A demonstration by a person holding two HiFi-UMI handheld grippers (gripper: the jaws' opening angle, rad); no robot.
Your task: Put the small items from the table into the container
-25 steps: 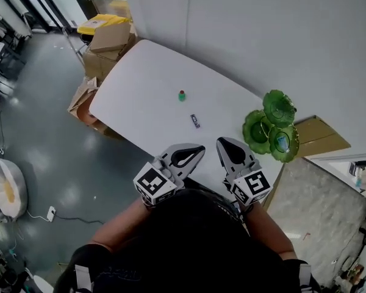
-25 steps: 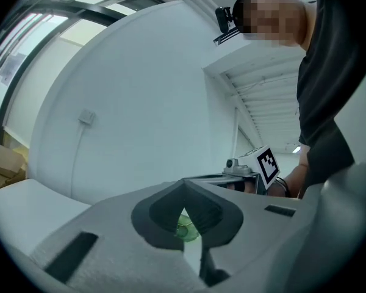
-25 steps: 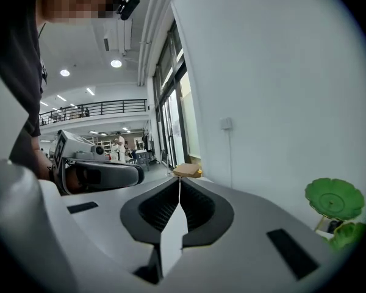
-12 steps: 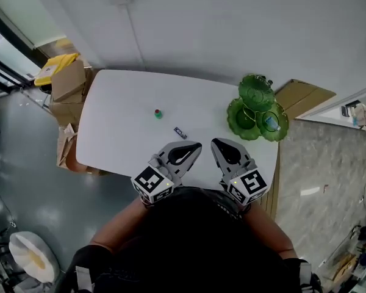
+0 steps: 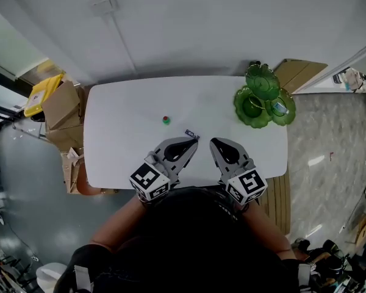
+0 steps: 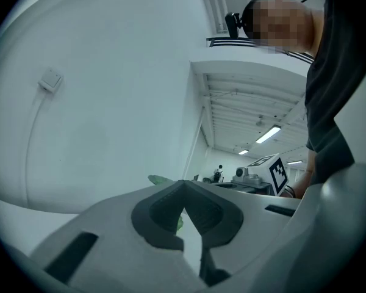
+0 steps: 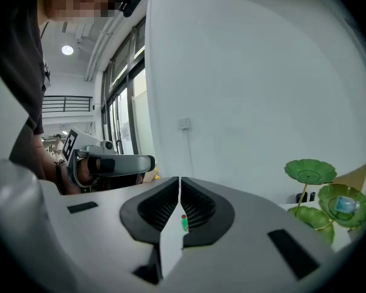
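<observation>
Both tools are clenched on nothing: left gripper and right gripper at the table's near edge. The dark small item lies just beyond the left tips, the green item farther. Green tiered dish far right, cardboard boxes left.

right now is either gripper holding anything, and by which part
Nothing is held. The left gripper and right gripper both have jaws closed together with nothing between them; the green item and dark item lie on the table.

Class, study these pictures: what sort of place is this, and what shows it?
Probably an office or lab workspace, not a home: cardboard boxes stacked beside the white table, a bare grey floor, and ceiling strip lights in the hall behind.
</observation>
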